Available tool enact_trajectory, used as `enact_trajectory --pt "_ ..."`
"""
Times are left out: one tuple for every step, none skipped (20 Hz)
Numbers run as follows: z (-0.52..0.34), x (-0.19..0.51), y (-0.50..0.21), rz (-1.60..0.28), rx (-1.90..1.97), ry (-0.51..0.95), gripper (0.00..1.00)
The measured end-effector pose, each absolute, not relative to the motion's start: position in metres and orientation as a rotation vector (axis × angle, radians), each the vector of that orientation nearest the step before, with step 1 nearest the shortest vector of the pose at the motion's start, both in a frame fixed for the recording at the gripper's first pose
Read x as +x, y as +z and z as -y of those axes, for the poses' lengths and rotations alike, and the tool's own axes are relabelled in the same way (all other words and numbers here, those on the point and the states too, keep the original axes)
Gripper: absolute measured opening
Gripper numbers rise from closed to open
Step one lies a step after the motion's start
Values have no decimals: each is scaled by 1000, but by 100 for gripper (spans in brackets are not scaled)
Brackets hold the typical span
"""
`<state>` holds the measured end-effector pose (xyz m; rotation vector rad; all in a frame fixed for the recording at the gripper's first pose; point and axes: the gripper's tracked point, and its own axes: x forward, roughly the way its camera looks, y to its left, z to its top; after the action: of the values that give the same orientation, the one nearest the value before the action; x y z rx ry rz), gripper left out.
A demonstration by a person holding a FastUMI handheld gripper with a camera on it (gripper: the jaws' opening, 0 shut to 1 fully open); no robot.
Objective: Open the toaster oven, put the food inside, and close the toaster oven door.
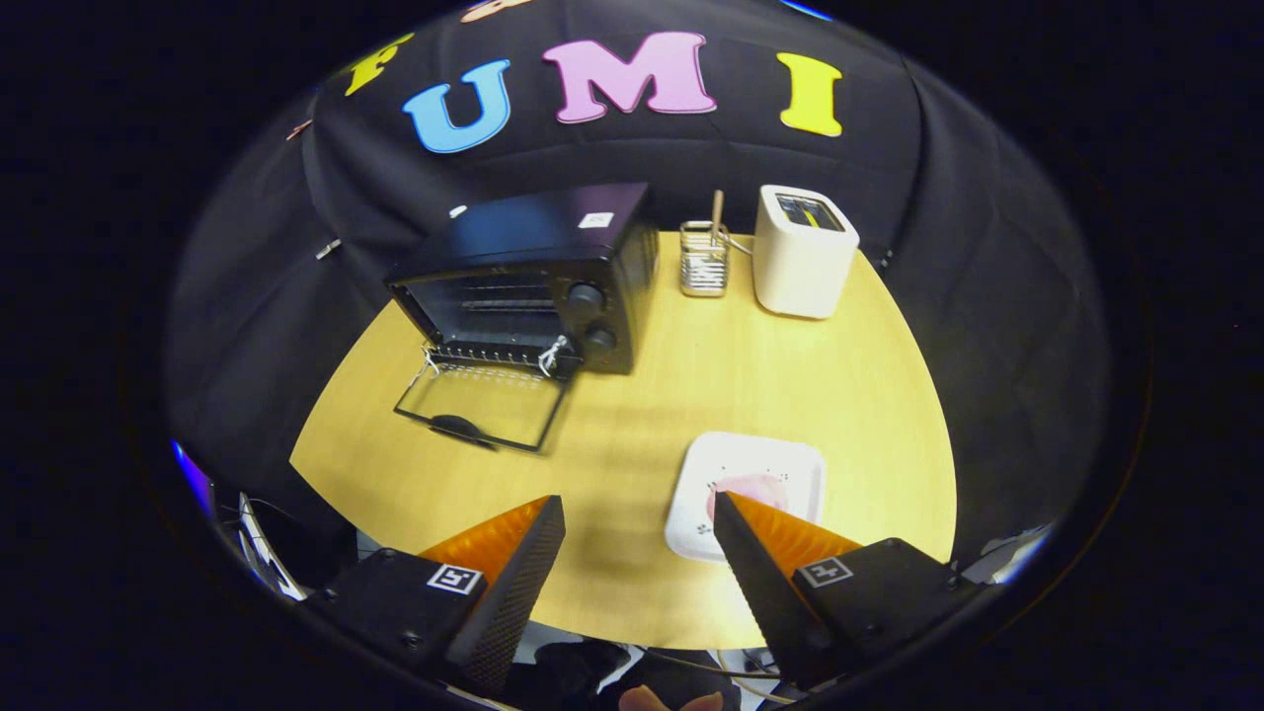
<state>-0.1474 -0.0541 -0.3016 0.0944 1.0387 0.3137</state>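
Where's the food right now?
In the gripper view, the pink food lies on the white plate, just ahead of the open gripper's right finger, nearer than the open toaster oven.

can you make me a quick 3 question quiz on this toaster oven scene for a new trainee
1. True or false: the toaster oven door is already folded down open.
2. Where is the pink food? A) inside the oven B) on the white plate C) between the fingers
3. Fill in: the gripper fingers are ____, holding nothing.

Key
1. True: the door lies flat in front of the oven.
2. B: the food lies on the plate, just ahead of the right finger.
3. open: the fingers stand wide apart over the table.
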Motion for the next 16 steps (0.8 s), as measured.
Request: enact_trajectory --pt "72 -149 -312 -1076 101 296 99" --pt "89 -150 -325 -1116 107 280 99" --pt "106 -150 -339 -1154 109 263 100" --pt "121 -149 -353 -1192 117 248 100" --pt "131 -148 -367 -1229 134 237 100" --pt "137 -144 -379 -1263 163 233 100" --pt "143 -140 -389 -1295 198 226 100" --pt "147 -135 -401 -1325 236 217 98" --pt "152 -132 -411 -1356 271 206 90" --pt "156 -129 -422 -1385 296 196 88" --pt "164 -127 -432 -1406 299 180 88" --pt "167 -123 -440 -1419 309 175 88" --pt "170 -122 -451 -1436 310 159 75" --pt "169 -123 -462 -1461 310 156 62" --pt "169 -126 -465 -1485 305 160 56" --pt "170 -128 -470 -1508 288 164 56"
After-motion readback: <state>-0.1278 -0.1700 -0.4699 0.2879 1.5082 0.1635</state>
